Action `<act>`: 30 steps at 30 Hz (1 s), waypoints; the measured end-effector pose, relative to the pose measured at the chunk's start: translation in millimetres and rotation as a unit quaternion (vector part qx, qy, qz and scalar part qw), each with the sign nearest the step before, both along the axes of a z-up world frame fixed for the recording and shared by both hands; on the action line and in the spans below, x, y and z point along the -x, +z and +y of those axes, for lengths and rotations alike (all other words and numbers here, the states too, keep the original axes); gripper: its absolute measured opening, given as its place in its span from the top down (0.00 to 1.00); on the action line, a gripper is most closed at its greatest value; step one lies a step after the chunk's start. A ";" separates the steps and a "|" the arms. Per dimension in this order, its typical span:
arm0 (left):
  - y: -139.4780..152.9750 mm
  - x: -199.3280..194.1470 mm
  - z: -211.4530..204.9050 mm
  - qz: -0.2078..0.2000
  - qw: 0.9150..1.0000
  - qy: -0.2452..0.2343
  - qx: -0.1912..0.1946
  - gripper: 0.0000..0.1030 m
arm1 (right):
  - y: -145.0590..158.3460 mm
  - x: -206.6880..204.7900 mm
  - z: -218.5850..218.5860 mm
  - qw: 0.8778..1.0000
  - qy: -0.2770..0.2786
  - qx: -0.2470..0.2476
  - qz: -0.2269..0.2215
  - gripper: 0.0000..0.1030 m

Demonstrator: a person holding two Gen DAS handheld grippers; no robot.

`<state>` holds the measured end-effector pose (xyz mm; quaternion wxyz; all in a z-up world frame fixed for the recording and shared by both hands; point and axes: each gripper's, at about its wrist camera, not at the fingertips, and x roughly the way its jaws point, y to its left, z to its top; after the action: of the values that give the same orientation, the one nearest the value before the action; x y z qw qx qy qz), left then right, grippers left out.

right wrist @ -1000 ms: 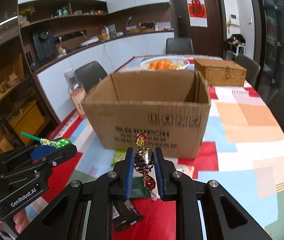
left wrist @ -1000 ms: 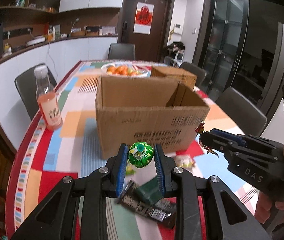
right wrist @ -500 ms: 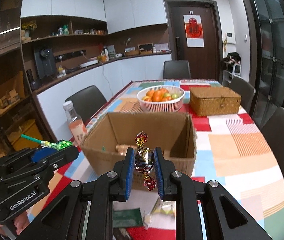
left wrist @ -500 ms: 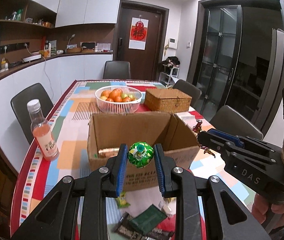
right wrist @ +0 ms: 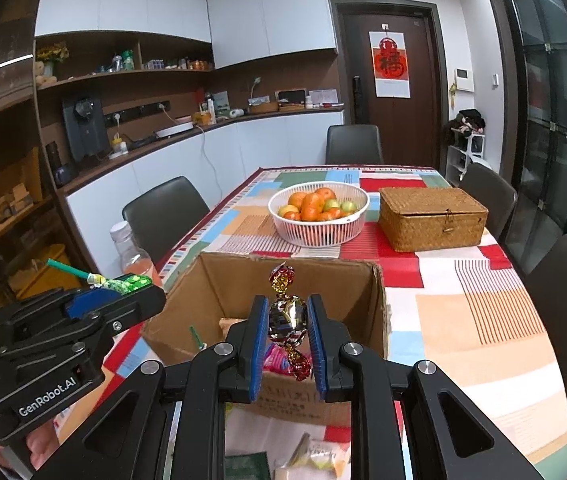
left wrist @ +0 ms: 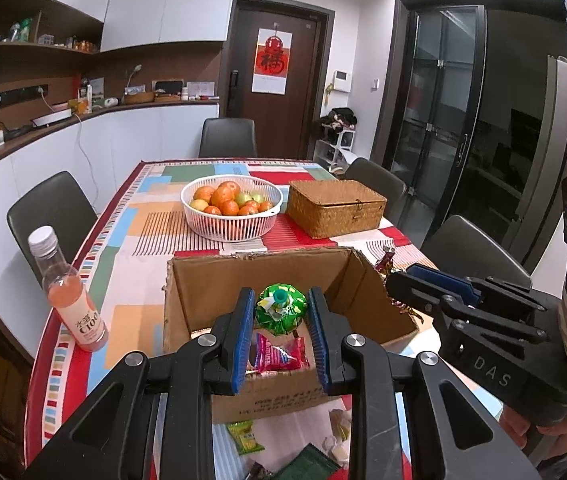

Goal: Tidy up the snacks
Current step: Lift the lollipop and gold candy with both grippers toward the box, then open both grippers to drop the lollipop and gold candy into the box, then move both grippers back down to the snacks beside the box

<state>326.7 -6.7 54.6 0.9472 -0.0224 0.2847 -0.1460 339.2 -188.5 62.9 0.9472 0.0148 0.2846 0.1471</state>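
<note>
Over the cardboard box [left wrist: 283,280], my left hand-held gripper [left wrist: 281,314] clamps a green lollipop [left wrist: 281,308], my right hand-held gripper [right wrist: 288,320] a foil candy [right wrist: 287,316]; some snacks boxed, several packets [left wrist: 245,436] left on the worktop [left wrist: 131,240].

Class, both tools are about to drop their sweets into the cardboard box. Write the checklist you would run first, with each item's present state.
1. Left tool grips green lollipop: ok.
2. Right tool grips foil-wrapped candy: ok.
3. Cardboard box open on top: ok.
4. Room inside beside the pink packet: ok.
5. Both sweets fully over the opening: cannot tell.
6. Tools apart from each other: ok.
</note>
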 end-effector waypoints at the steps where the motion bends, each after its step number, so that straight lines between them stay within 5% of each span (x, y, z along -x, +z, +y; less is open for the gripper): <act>1: -0.5 -4.0 -0.8 0.003 1.000 0.000 -0.002 0.74 | -1.3 -3.0 0.4 1.000 0.000 0.002 0.002 0.80; 10: -10.8 -39.6 -10.6 0.029 0.999 0.007 -0.030 0.73 | -16.9 -28.4 2.4 0.999 -0.009 0.020 0.024 0.80; 13: -13.2 -42.7 -10.7 0.032 0.999 0.015 -0.040 0.61 | -20.2 -33.8 1.9 0.999 -0.016 0.023 0.026 0.79; 17: -15.0 -33.2 -11.0 0.029 0.998 0.014 -0.048 0.56 | -23.4 -31.9 -1.4 0.999 -0.030 0.032 0.028 0.69; 30: -15.1 24.6 -13.8 0.009 0.997 -0.027 -0.072 0.44 | -24.6 20.9 -4.8 0.999 -0.003 0.022 0.024 0.69</act>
<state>302.1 -20.6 39.5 0.9394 0.0525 0.3038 -0.1500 318.3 -193.3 38.3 0.9406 -0.0020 0.3106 0.1373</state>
